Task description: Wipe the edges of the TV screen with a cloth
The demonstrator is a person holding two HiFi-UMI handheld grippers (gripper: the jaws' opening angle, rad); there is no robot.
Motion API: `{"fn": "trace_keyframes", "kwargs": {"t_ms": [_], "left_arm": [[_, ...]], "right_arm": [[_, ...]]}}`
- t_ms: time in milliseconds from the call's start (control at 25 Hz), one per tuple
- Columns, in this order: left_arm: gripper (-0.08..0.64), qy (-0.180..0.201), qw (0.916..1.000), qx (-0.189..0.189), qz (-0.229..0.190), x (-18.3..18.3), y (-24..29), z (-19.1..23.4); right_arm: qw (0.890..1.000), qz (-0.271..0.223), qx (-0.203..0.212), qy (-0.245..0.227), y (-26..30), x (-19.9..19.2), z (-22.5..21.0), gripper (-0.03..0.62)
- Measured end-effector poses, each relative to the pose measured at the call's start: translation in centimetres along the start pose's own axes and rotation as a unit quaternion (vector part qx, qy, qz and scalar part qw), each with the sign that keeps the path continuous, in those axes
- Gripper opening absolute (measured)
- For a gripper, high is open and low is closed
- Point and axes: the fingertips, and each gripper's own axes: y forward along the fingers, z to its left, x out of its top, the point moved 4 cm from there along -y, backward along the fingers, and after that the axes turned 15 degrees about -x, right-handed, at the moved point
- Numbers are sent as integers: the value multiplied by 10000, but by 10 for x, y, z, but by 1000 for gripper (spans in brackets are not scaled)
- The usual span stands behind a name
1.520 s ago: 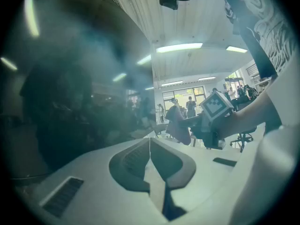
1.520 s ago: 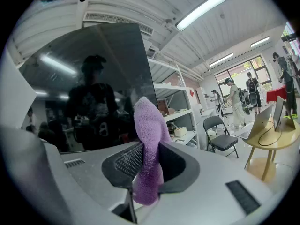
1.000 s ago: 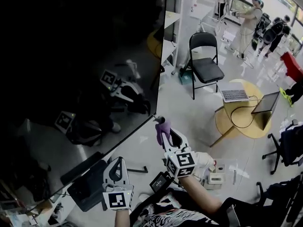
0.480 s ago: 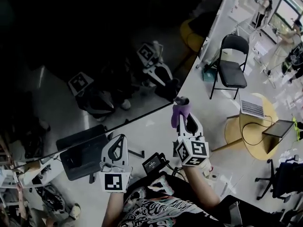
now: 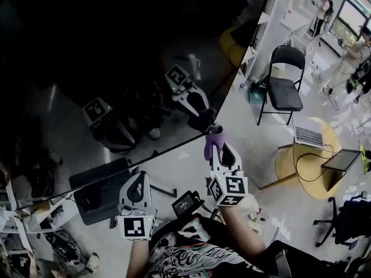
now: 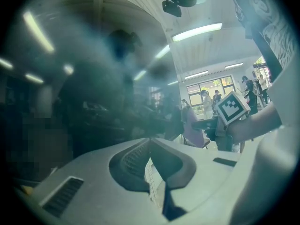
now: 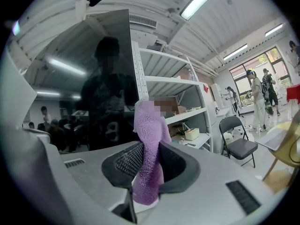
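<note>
In the head view the dark TV screen (image 5: 116,57) fills everything from 8 o'clock round to 12, its lower edge slanting up to a corner near the middle of the frame. My right gripper (image 5: 219,150) reaches up toward that corner, and the purple cloth (image 5: 212,142) pinched in it stands right at the corner; the view is dim, so I cannot tell whether the cloth touches the glass. My left gripper (image 5: 138,181) hangs lower, at 7 o'clock, below the screen's bottom edge and apart from it. A black folding chair (image 5: 281,86) stands at 2 o'clock, and a round table (image 5: 316,161) with a laptop (image 5: 308,135) sits at 3 o'clock. In the left gripper view my left gripper's (image 6: 152,161) fingers (image 6: 133,158) are pressed together with nothing between them. The screen (image 6: 70,102) is a hazy dark sheet from 9 to 12 o'clock, and at 3 o'clock I see my other gripper (image 6: 220,125) with the cloth (image 6: 193,128) at its tip. In the right gripper view my right gripper's (image 7: 147,172) fingers (image 7: 126,161) are clamped on the cloth (image 7: 149,149), which stands upright between them and pokes above them. The screen (image 7: 84,78) lies just behind it from 9 to 12 o'clock, its vertical edge directly above the cloth. White shelving (image 7: 173,97) runs off toward 3 o'clock, with the folding chair (image 7: 239,144) at 4 o'clock.
</note>
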Motion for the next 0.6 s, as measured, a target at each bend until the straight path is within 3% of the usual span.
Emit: {"fn": "trace_keyframes", "kwargs": {"t_ms": [160, 600], "left_arm": [[18, 154, 9998, -14, 156, -1, 1, -5], [18, -37, 9996, 202, 217, -13, -6, 1]], "right_arm": [[9999, 115, 90, 17, 8, -4, -4, 109], [9989, 205, 428, 39, 27, -5, 4, 109]]}}
